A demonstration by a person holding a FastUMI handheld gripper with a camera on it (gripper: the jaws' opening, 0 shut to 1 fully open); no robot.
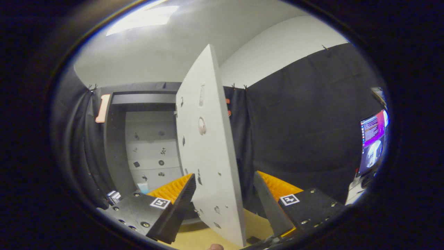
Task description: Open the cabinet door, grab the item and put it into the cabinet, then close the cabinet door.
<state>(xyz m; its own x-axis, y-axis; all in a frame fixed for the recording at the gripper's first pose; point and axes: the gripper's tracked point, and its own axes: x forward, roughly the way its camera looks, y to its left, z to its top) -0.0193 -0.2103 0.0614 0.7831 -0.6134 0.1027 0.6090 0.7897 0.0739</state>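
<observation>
The white cabinet door point(205, 139) stands swung open and edge-on, its free edge reaching between my fingers. My gripper point(223, 177) is open: the left finger point(173, 191) lies close to the door's inner face, and a gap shows between the right finger point(274, 194) and the door. Left of the door is the open grey cabinet point(116, 146), whose pale back panel point(152, 149) carries small dark stickers. A small pale object point(143, 188) sits low at the cabinet's mouth, partly hidden behind my left finger; I cannot tell what it is.
A wooden tabletop point(199, 239) lies under the door and fingers. Black cloth point(305, 132) hangs behind and to the right. A lit monitor point(373, 142) stands far right. A small striped thing point(113, 196) sits by the cabinet's left foot.
</observation>
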